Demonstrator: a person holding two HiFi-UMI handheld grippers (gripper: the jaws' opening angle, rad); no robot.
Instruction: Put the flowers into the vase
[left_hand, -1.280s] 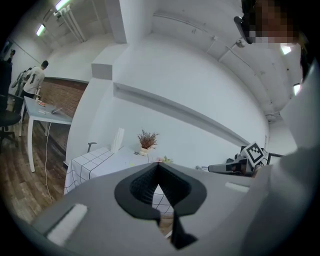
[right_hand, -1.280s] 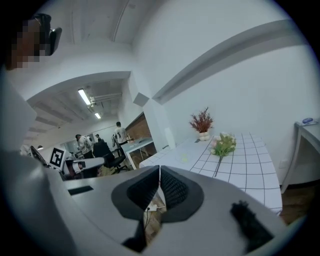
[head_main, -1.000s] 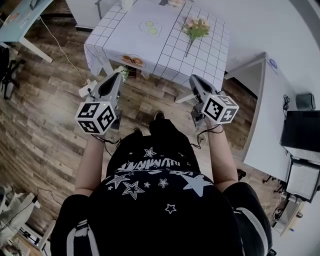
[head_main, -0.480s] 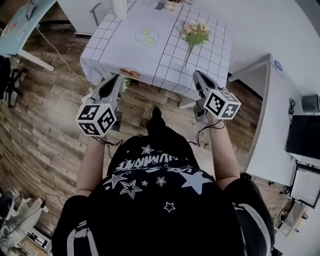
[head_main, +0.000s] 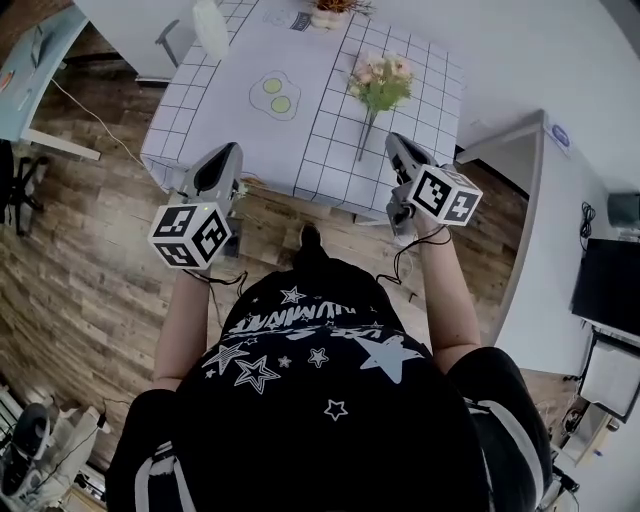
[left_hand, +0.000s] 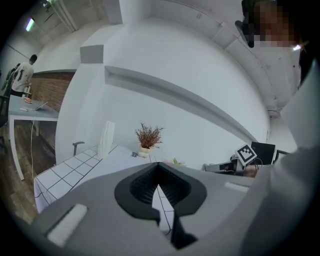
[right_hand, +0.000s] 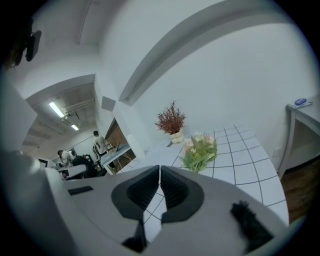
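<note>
A person in a black star-printed shirt (head_main: 320, 400) is standing on a wood-plank floor (head_main: 90, 250) at the near edge of a surface (head_main: 325, 135) draped in a white grid-check cloth, holding a gripper out in each hand. The left gripper (head_main: 230, 150) is pointing over the surface's near-left corner, its fingers (left_hand: 172, 187) pressed together with nothing between them. The right gripper (head_main: 393, 140) is reaching over the near-right edge, its fingers (right_hand: 172, 187) likewise closed and empty. The flowers (head_main: 376, 85), a small bunch of pink and cream blooms with green leaves, are lying flat on the right side of the cloth, their stems trailing toward the near edge and ending close to the right gripper's tip without touching it. The tall white vase (head_main: 210, 28) is standing upright at the far-left corner, well apart from the flowers. Between them a pale mat (head_main: 275, 95) bearing two yellow-green rounds is lying on the cloth, and a small pot of dried reddish sprigs (head_main: 328, 12) is sitting at the far edge by the white wall.
</note>
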